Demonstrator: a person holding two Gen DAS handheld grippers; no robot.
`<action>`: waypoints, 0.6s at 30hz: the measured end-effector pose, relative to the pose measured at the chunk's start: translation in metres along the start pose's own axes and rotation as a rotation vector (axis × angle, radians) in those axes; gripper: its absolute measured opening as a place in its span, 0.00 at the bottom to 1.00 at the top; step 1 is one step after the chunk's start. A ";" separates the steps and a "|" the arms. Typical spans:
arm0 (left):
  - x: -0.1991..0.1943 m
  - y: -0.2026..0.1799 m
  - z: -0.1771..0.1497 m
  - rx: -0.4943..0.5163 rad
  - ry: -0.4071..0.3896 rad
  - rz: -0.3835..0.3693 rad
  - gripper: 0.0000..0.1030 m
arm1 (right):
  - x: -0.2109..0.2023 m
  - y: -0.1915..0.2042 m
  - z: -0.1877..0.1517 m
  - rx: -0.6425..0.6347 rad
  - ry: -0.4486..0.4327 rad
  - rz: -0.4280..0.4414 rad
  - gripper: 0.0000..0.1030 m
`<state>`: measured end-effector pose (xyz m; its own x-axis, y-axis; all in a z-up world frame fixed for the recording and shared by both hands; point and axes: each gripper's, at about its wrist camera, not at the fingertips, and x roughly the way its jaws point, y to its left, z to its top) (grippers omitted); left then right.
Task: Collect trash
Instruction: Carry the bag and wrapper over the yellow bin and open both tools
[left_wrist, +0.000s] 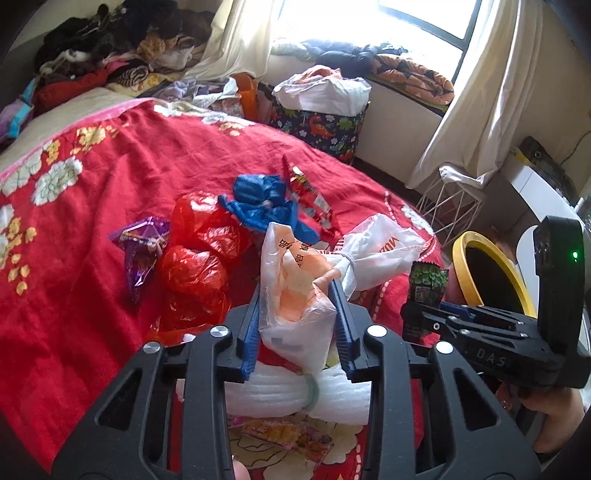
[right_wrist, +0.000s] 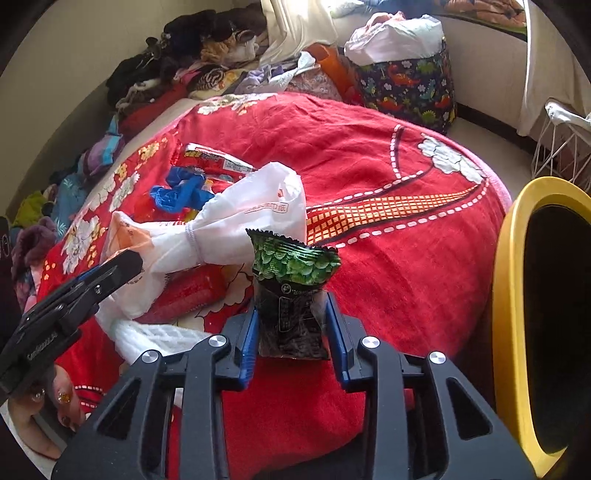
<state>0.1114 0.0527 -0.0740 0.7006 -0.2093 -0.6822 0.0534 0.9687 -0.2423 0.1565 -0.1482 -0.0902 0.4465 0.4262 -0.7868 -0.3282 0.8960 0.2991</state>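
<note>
Two grips are on at once, and either could fail on the way to the yellow bin (right_wrist: 509, 280) at the bed's right edge. The left gripper (left_wrist: 295, 295) has its jaws narrowed on a loose fold of the white bag (left_wrist: 295, 291); thin film like that may slide out, and the bag's tied-off far end (left_wrist: 384, 247) would likely drag on the red blanket (left_wrist: 92, 280) and snag. The right gripper (right_wrist: 291, 317) pinches the green packet (right_wrist: 291, 288) low on its body, standing upright; such slick foil could slip or twist when tilted over the rim. More trash lies well apart on the blanket: red bags (left_wrist: 195, 266), a blue bag (left_wrist: 266, 203), a purple wrapper (left_wrist: 142, 247). With both tools close together, a hurried swing might knock one against the other.
</note>
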 end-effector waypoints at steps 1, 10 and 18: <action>-0.002 -0.001 0.001 0.001 -0.007 -0.005 0.23 | -0.002 0.000 -0.001 0.001 -0.008 0.002 0.30; -0.023 -0.003 0.014 -0.012 -0.092 -0.023 0.22 | -0.029 0.000 -0.012 -0.021 -0.095 0.038 0.29; -0.043 0.000 0.029 -0.026 -0.154 -0.023 0.22 | -0.043 0.013 -0.013 -0.049 -0.136 0.058 0.29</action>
<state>0.1015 0.0654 -0.0246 0.8002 -0.2067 -0.5630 0.0539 0.9597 -0.2758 0.1224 -0.1562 -0.0599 0.5333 0.4932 -0.6873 -0.3955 0.8636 0.3128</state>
